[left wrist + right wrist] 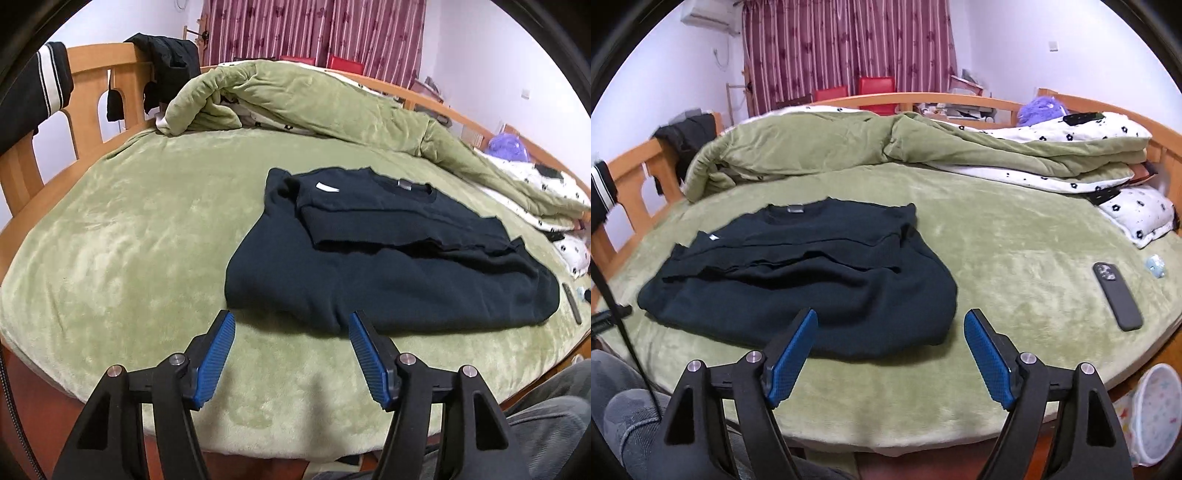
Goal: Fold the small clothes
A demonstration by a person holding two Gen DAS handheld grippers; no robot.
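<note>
A dark navy sweater [388,266] lies flat on the green bed cover [129,240], sleeves folded across its body, collar toward the far side. My left gripper [291,321] is open just in front of its near hem, lifted off the cloth, nothing between the blue pads [218,354]. In the right wrist view the same sweater [812,288] lies left of centre. My right gripper [892,321] is open over the sweater's near right corner, jaws wide and empty.
A rumpled green quilt [831,147] and flowered bedding [1089,136] lie along the far side. A dark phone [1117,295] and a small pale object [1155,265] rest on the cover [1015,258] at right. Wooden bed rail [22,177] on the left carries dark clothes [166,62]. A person's grey-clad legs [624,413] are near the front edge.
</note>
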